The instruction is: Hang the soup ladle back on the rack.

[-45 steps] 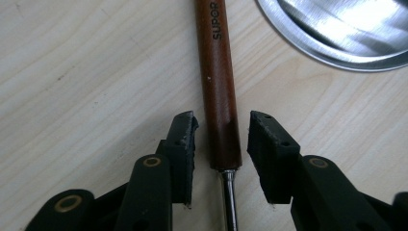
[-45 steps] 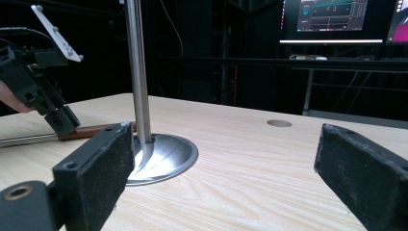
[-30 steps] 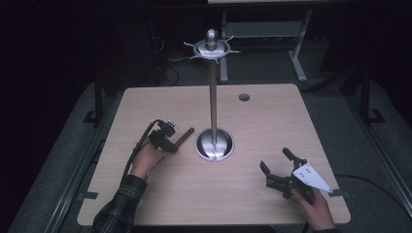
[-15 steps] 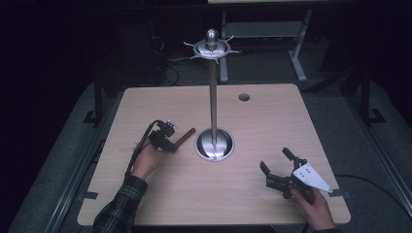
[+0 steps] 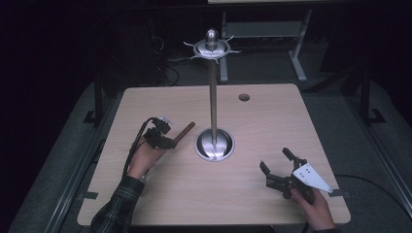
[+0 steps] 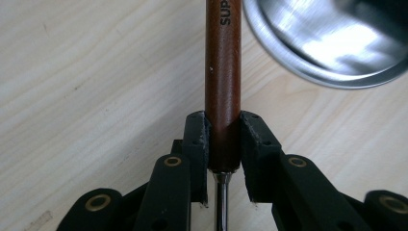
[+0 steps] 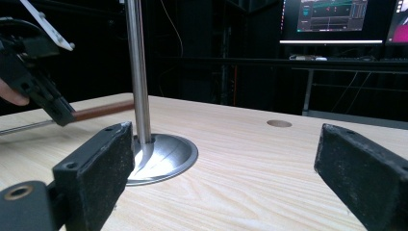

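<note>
A tool with a brown wooden handle (image 5: 184, 131) and a thin metal shaft (image 6: 221, 202) lies low over the wooden table (image 5: 272, 121), left of centre. My left gripper (image 5: 166, 139) is shut on the handle's lower end (image 6: 223, 72), with the handle pointing at the round base (image 5: 214, 144) of a tall steel stand. The stand's pole (image 5: 213, 92) rises to a top ring with hooks (image 5: 212, 47). My right gripper (image 5: 275, 158) stands open near the front right of the table with nothing between its jaws. It faces the stand's base (image 7: 163, 154) and the left gripper (image 7: 33, 82).
A small round hole (image 5: 244, 97) sits in the table near the back right. Dark floor, cables and table legs surround the table. Monitors (image 7: 332, 19) glow in the background behind a further desk.
</note>
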The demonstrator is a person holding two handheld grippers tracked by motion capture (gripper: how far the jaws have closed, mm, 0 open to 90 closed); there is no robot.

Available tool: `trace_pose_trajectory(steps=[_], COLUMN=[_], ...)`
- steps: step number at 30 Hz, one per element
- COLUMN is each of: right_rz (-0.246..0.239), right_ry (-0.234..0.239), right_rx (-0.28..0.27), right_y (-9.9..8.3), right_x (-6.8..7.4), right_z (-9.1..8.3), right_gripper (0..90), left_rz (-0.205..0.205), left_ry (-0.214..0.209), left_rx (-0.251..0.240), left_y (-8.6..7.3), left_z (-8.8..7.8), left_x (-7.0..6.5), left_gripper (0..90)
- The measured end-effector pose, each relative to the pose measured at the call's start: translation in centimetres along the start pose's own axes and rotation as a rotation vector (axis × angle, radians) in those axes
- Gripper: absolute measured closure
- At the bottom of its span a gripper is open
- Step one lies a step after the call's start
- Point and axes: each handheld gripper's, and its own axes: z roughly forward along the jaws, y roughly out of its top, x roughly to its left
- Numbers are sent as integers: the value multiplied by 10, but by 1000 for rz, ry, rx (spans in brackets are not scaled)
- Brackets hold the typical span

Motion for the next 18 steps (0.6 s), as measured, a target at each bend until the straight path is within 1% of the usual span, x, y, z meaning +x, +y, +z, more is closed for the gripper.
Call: trace_pose_trajectory(steps=[2,4,7,9,10,12,18], right_rz=[0,1,0,0,0,0,-1], right_ry=[-1,-1,-1,-1,-2,-2,-2], right_rx=[0,0,0,0,0,0,0], right_y=[0,0,0,0,0,0,0], right_x=[0,0,0,0,0,0,0], right_z=[0,0,0,0,0,0,0], right_gripper=[63,63,63,63,63,63,63], left_rz=[5,18,24,11,15,6,16], left_ry=[-17,-37,-58,-82,-89,-103,-135], left_rx=[-32,-46,-89,-126,-142,-180,-258], left_y=[-1,-3,-5,-6,-6,-7,-8], left_z=[-6,-12,-22,-29,-32,-39,-55], left_x=[1,3,4,4,4,3,2], left_gripper=[739,739,739,739,739,740,740])
